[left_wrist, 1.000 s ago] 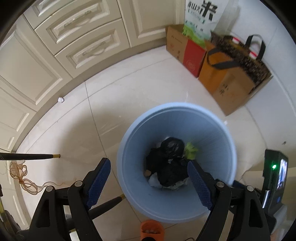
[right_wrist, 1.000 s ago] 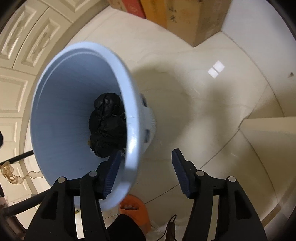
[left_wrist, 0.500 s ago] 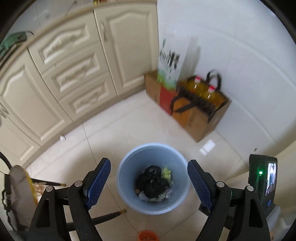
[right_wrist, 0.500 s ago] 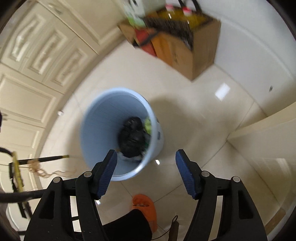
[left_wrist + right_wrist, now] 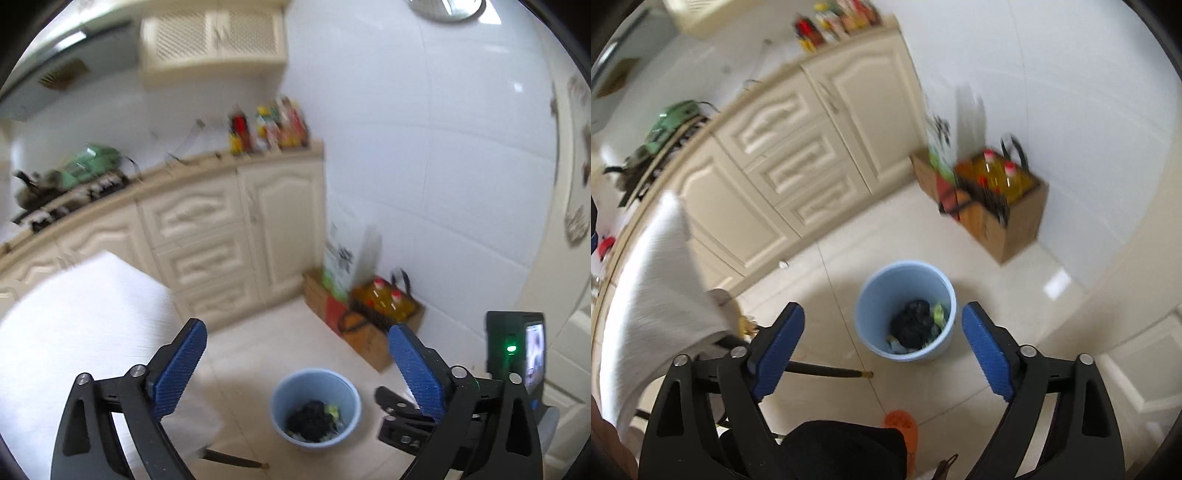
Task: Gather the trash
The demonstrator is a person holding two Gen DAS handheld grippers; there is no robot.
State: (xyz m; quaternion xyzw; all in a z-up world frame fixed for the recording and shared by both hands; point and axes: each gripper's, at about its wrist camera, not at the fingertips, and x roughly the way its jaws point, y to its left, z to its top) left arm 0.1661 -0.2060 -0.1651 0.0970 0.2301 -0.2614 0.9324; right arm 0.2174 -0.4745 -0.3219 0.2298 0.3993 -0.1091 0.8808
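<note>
A light blue bin [image 5: 315, 408] stands on the pale tiled floor, far below both grippers. It also shows in the right wrist view [image 5: 906, 311]. Inside it lie a black bag [image 5: 916, 328] and a green scrap [image 5: 938, 314]. My left gripper [image 5: 295, 373] is open and empty, high above the floor. My right gripper [image 5: 882, 352] is open and empty, also high above the bin. The right gripper's body [image 5: 402, 417] shows low right in the left wrist view.
Cream cabinets [image 5: 798, 147] line the back, with bottles [image 5: 273, 125] on the counter. A cardboard box with oil bottles [image 5: 1001, 199] stands by the white wall. A white cloth-covered surface [image 5: 77, 321] is at left. A dark rod [image 5: 827, 371] and an orange slipper [image 5: 901, 428] are low.
Both grippers have risen well away from the bin, which now looks small and far below. The views tilted up to show counter and wall. Both stayed open.
</note>
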